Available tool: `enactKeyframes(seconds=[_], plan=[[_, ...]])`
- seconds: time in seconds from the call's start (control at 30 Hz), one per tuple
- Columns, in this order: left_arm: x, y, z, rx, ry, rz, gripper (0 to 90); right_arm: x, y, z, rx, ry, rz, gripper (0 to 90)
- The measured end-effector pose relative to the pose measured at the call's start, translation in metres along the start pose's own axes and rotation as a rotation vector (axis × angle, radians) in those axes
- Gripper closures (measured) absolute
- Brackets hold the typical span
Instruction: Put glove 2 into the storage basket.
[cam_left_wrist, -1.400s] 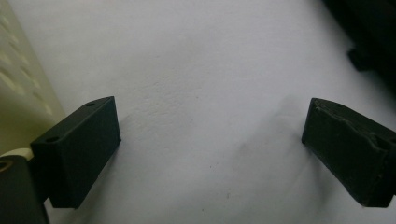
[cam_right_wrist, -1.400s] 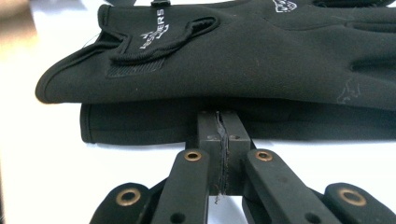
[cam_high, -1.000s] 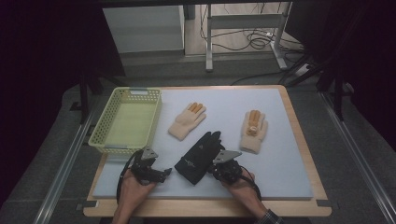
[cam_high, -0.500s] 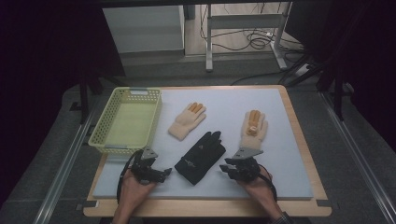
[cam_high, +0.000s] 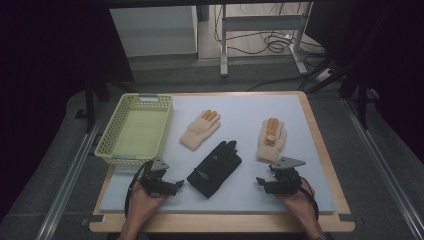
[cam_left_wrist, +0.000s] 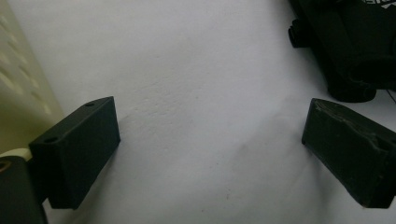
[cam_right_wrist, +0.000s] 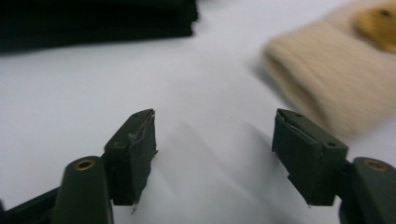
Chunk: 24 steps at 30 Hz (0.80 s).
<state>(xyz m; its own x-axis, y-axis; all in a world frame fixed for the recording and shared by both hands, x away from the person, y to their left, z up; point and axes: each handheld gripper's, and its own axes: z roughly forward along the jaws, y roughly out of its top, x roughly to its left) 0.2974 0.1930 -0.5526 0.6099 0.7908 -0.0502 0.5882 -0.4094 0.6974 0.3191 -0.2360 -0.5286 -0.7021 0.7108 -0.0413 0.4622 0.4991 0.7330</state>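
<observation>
A black glove (cam_high: 215, 167) lies flat on the white mat (cam_high: 240, 107), between my two grippers. My left gripper (cam_high: 176, 184) rests on the mat to its left, open, with bare mat between its jaws (cam_left_wrist: 210, 123). The black glove (cam_left_wrist: 355, 42) shows at the top right of that view. My right gripper (cam_high: 262, 183) sits to the right of the glove and apart from it. Its jaws have just been opening and nothing is between them (cam_right_wrist: 215, 128). A beige glove (cam_high: 271, 140) lies just beyond it, and its cuff (cam_right_wrist: 327, 84) is close ahead on the right.
A second beige glove (cam_high: 200, 129) lies farther back, left of centre. A yellow-green basket (cam_high: 112, 132) stands at the left edge of the mat, and its wall (cam_left_wrist: 18, 93) is close beside my left gripper. The wooden table rim (cam_high: 327, 165) frames the mat.
My right gripper has let go of the black glove, opened its jaws and moved right, away from the glove. The left gripper has stayed put.
</observation>
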Motion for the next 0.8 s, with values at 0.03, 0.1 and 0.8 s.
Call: enactKeyframes(seconds=[0.03,0.1,0.8], plan=[[0.0,0.0,0.0,0.0,0.0,0.0,3.9,-0.003,-0.002,-0.001,0.004,-0.004,0.004,26.0],[0.0,0.0,0.0,0.0,0.0,0.0,3.9,-0.006,-0.005,-0.001,-0.001,0.009,0.016,24.1],[-0.015,0.029,-0.003,-0.008,-0.063,-0.001,3.8,-0.004,-0.005,0.001,0.012,-0.018,0.009,18.4]])
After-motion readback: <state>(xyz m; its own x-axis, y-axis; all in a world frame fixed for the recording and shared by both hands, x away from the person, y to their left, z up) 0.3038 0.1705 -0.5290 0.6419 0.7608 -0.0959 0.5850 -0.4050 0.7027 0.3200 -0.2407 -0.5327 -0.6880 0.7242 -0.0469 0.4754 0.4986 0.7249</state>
